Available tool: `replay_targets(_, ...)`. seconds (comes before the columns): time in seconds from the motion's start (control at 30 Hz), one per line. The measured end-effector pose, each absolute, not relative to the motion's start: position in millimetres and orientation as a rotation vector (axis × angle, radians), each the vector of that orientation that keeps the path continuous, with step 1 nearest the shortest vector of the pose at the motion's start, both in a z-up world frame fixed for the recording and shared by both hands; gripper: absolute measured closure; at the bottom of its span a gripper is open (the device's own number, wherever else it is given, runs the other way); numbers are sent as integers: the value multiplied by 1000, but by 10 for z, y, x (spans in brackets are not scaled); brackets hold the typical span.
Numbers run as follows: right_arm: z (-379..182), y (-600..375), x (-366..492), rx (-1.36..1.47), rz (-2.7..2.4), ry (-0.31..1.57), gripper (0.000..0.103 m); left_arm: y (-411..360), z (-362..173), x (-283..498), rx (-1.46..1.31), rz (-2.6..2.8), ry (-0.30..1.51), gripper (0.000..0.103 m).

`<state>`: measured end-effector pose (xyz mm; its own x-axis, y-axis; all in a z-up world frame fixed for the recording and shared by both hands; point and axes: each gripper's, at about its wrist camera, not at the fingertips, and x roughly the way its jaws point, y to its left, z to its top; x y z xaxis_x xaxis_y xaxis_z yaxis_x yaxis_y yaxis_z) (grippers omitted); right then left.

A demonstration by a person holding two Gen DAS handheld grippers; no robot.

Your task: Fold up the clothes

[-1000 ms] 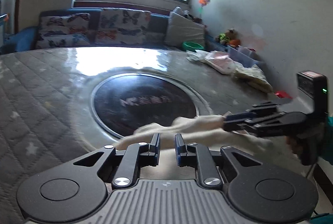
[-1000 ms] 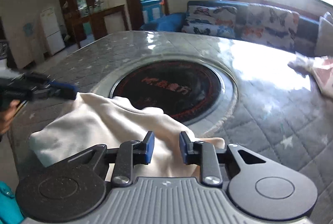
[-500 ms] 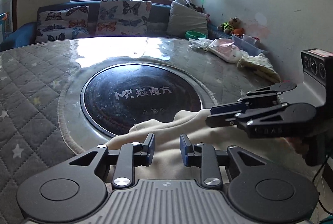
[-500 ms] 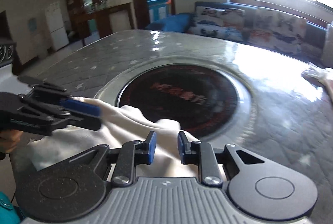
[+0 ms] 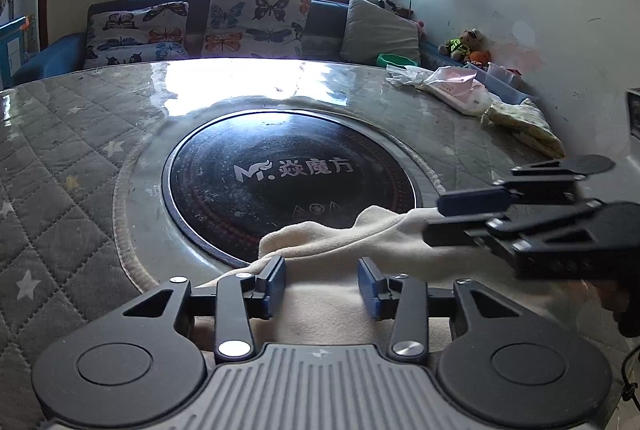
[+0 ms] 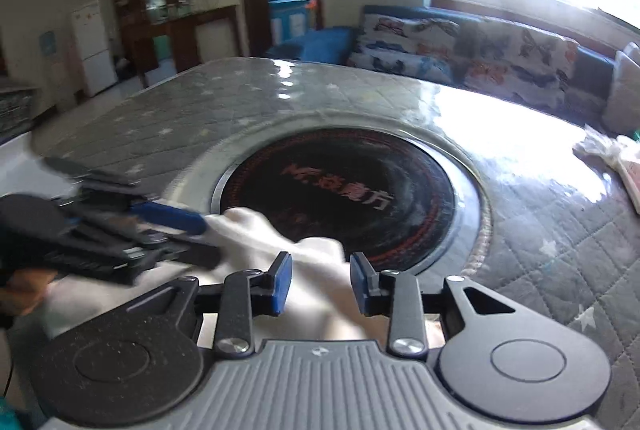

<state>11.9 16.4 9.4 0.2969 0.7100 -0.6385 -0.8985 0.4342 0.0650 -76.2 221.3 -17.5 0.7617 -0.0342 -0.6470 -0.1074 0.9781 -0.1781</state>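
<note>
A cream cloth (image 5: 340,242) lies folded on the near edge of the round table, reaching onto the black hob (image 5: 288,186). My left gripper (image 5: 322,288) hovers over it with its jaws opening; cloth shows between the blue pads, which do not press it. From the right, my right gripper (image 5: 434,220) straddles a raised ridge of the cloth. In the right wrist view that right gripper (image 6: 320,284) is also opening over the cloth (image 6: 256,226), pads apart. The left gripper (image 6: 208,242) comes in from the left there, blurred.
The table has a grey quilted cover (image 5: 60,158) under a glossy sheet. A pink package (image 5: 456,90) and a yellowish cloth (image 5: 524,126) lie at its far right, near the wall. A sofa with butterfly cushions (image 5: 248,22) stands behind. A hand (image 6: 20,290) holds the left gripper.
Both pairs of jaws have widened from nearly shut. The cloth has settled lower on the table. The two grippers have drawn closer together over it.
</note>
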Motion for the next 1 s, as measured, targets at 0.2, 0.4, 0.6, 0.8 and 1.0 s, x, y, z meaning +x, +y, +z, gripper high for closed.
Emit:
replay_targets(0.2, 50, -149, -65, -345, 1072, 655, 74, 2203, -183, -757, -201, 37, 704, 56)
replay_targets(0.4, 106, -513, -27, -287, 987, 650, 73, 2154, -137, -802, -187, 42, 695, 51)
replay_targets(0.6, 205, -767, 118, -183, 936, 703, 83, 1914, 64, -1025, -165, -61, 617, 51)
replay_targets(0.8, 32, -907, 309, -66, 958, 843, 84, 1541, 75, -1076, -141, -210, 608, 51)
replay_targets(1.0, -98, -828, 423, -4, 1015, 903, 84, 1284, -29, -1045, -105, -299, 648, 51)
